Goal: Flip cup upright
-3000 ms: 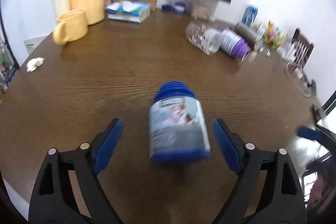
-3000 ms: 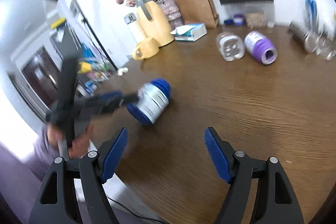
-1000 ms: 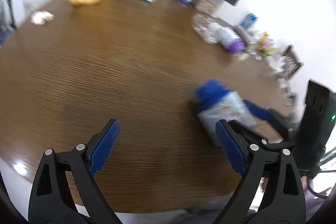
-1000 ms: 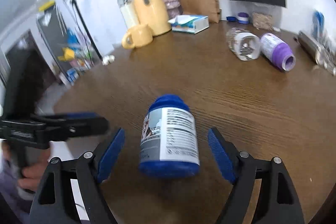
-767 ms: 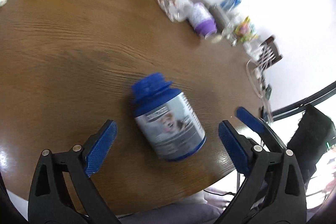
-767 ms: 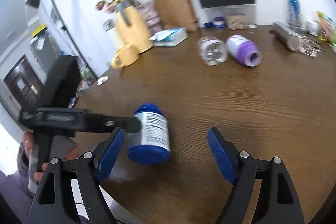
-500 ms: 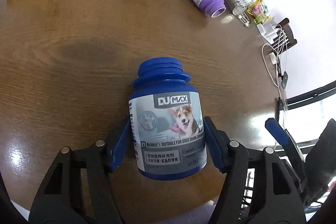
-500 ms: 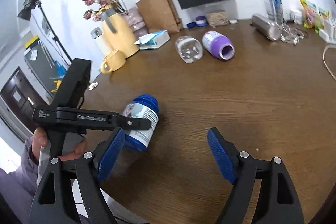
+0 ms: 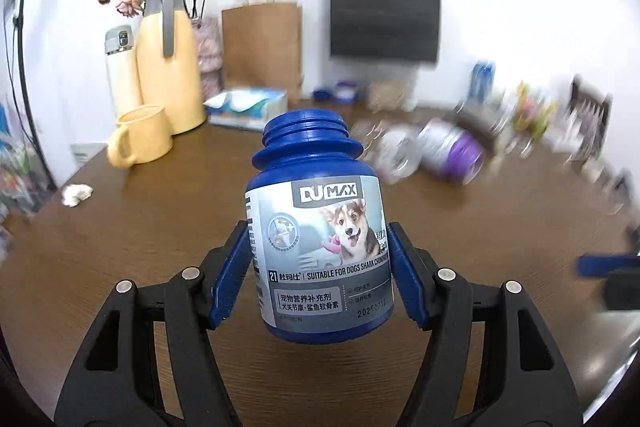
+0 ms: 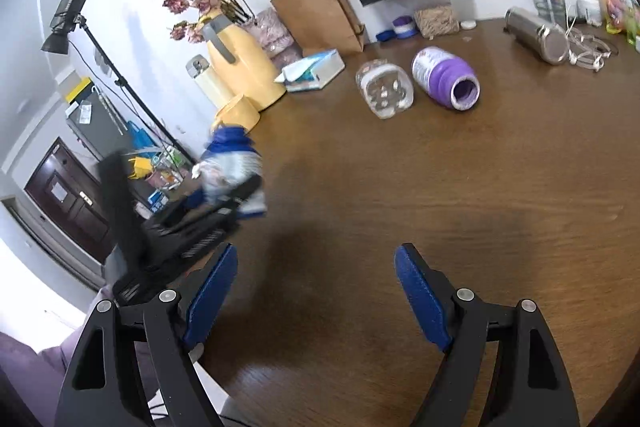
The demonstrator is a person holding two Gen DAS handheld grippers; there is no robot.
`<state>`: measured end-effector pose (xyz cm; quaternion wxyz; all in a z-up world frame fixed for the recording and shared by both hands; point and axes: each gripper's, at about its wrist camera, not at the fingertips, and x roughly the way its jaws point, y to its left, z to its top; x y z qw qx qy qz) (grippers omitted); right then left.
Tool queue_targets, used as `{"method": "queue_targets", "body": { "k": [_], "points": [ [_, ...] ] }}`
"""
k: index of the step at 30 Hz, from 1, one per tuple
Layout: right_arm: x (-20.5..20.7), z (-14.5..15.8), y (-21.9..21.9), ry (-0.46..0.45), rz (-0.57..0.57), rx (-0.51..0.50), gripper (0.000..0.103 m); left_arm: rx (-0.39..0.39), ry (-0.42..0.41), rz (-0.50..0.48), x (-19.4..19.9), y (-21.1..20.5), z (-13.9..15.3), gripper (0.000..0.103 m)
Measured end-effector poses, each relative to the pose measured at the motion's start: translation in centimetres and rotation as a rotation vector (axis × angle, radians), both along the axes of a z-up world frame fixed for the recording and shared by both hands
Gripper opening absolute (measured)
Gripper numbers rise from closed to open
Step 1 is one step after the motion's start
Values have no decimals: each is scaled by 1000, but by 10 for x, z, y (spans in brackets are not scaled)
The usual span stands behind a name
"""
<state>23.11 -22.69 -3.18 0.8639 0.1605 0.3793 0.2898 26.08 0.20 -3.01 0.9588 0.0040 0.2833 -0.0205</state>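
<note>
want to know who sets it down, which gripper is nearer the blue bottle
Left. The left gripper is clamped on the blue bottle, pads on both its sides. The right gripper hangs open and empty, well apart from it to the right.

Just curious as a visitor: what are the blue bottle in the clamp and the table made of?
The blue bottle looks like smooth moulded plastic with a glossy printed label, threads showing at its open neck. The table appears to be dark wood or veneer: visible grain, slight sheen.
</note>
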Motion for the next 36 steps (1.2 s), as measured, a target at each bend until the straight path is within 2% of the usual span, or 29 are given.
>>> {"method": "queue_targets", "body": {
  "k": [2, 3, 6, 9, 10, 11, 12, 14, 16, 19, 21, 22, 23, 24, 25, 26, 31, 34, 35, 36],
  "points": [
    [-1, -7, 0, 18, -4, -4, 85, -35, 146, -5, 13, 7, -19, 60],
    [-1, -9, -1, 24, -8, -2, 85, -81, 184, -10, 14, 13, -24, 60],
    [-1, -12, -2, 34, -16, 4, 85, -129, 214, 1, 10, 20, -30, 60],
    [-1, -13, -1, 36, -12, 1, 85, -99, 220, -7, -1, 17, -29, 60],
    [-1, -12, 0, 35, -9, 0, 85, -121, 275, -24, 0, 18, -31, 61],
    [-2, -11, 2, 33, -3, -2, 85, -153, 349, -54, 8, 13, -33, 67],
    [-2, -10, 2, 31, 0, -3, 85, -172, 388, -79, 12, 12, -30, 73],
    [-4, -9, 3, 26, 7, -2, 85, -159, 405, -128, 13, 15, -13, 97],
    [-4, -8, 3, 25, 6, 0, 85, -171, 461, -199, 26, 18, 5, 99],
    [-4, -10, 2, 30, -6, 12, 85, -191, 653, -282, 70, 16, 21, 100],
    [-8, -11, 0, 32, -12, 24, 85, -155, 776, -282, 100, 9, 14, 99],
    [-10, -12, -1, 32, -14, 25, 85, -114, 831, -268, 112, 5, 5, 93],
    [-12, -12, -4, 30, -22, 21, 85, -81, 884, -258, 119, 2, -7, 72],
    [-13, -12, -6, 30, -27, 19, 85, -53, 912, -251, 122, 0, -15, 62],
    [-14, -14, -11, 32, -36, 22, 85, -17, 865, -273, 121, -7, -13, 59],
    [-15, -15, -15, 36, -43, 25, 85, -1, 858, -292, 119, -13, -16, 58],
    [-11, -25, -21, 67, -58, 40, 85, 3, 792, -276, 110, -19, -37, 58],
    [-12, -26, -11, 64, -35, 18, 85, 21, 594, -205, 108, -8, -26, 58],
    [-12, -26, -8, 60, -31, 9, 85, 37, 477, -163, 103, -1, -20, 58],
    [-13, -26, -6, 56, -28, 1, 85, 46, 398, -127, 97, 4, -18, 58]
  ]
}}
